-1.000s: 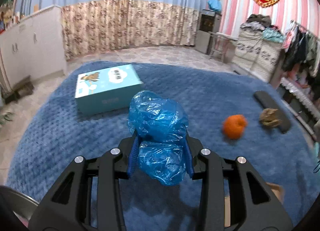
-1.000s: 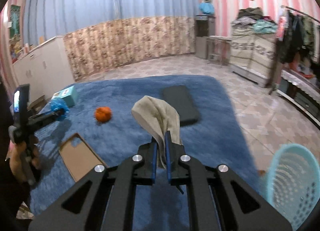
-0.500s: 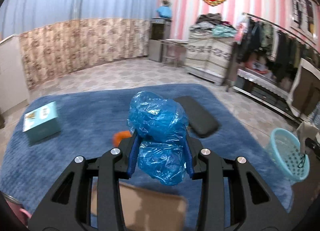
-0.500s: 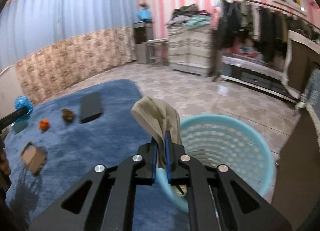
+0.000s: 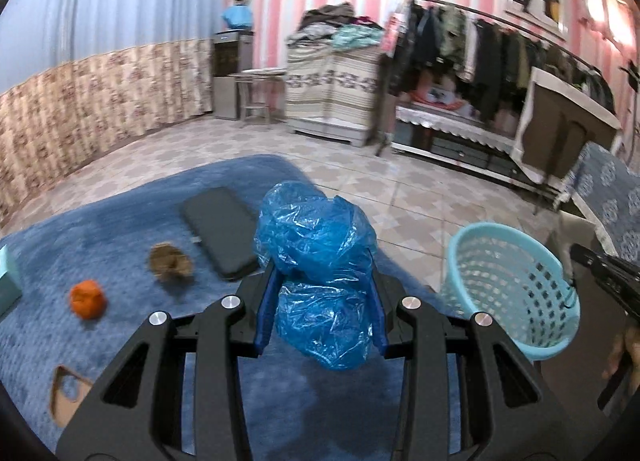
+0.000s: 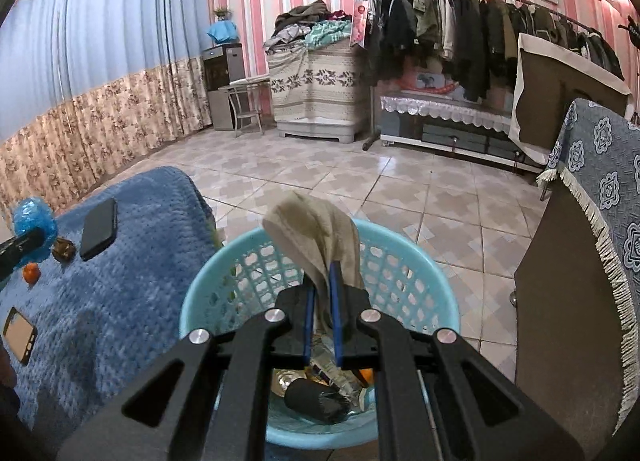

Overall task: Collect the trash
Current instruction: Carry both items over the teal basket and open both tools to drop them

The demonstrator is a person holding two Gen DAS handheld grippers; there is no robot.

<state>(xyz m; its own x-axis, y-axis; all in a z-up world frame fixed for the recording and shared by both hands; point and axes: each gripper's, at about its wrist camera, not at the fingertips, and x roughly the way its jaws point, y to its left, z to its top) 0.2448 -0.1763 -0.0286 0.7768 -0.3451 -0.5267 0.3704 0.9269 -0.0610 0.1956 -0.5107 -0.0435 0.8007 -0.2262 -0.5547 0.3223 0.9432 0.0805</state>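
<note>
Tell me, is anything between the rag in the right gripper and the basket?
Nothing visible. The right gripper holds the rag directly above the open basket, with only trash lying at its bottom. The left gripper with the blue bag is off to the side.

Both wrist views toward basket (image 5: 512,293)

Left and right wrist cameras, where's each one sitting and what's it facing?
Left wrist: on the left gripper, holding a crumpled blue plastic bag, facing rug and laundry-style turquoise plastic basket.
Right wrist: on the right gripper, pinching a beige cloth above that basket.
Shared: basket, bag, blue rug.
</note>
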